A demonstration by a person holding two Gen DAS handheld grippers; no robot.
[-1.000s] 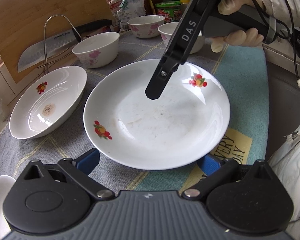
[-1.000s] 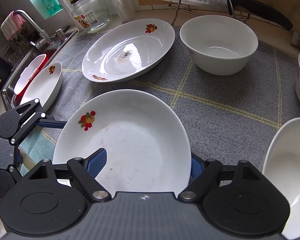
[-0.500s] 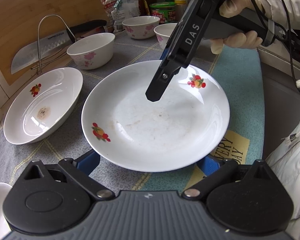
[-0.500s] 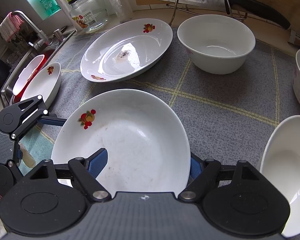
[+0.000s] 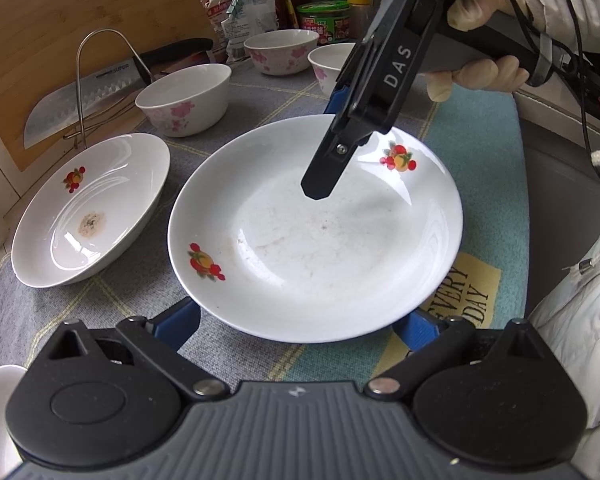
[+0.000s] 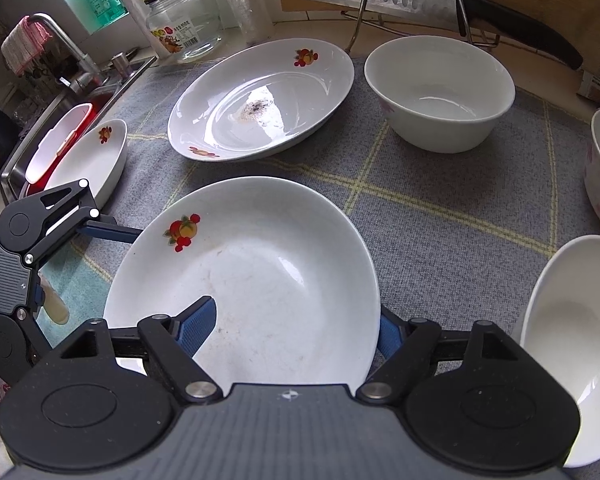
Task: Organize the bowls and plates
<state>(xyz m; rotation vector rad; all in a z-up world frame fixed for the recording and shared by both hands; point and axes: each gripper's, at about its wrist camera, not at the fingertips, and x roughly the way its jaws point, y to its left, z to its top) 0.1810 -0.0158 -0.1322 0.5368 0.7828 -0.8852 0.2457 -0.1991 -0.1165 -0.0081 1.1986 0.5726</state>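
The large plate (image 5: pixel 316 240) lies on the grey checked cloth (image 6: pixel 440 208) covering the tabletop, beside a second plate (image 5: pixel 88 212) with a dark stain at its centre. The right gripper (image 6: pixel 296 324) straddles the large plate's rim, 1 blue pad inside the dish and 1 outside; its jaws have just been closing on that rim. The left gripper (image 5: pixel 300 320) has its jaws apart, flanking the plate's near edge. A flowered bowl (image 5: pixel 184 100) stands behind.
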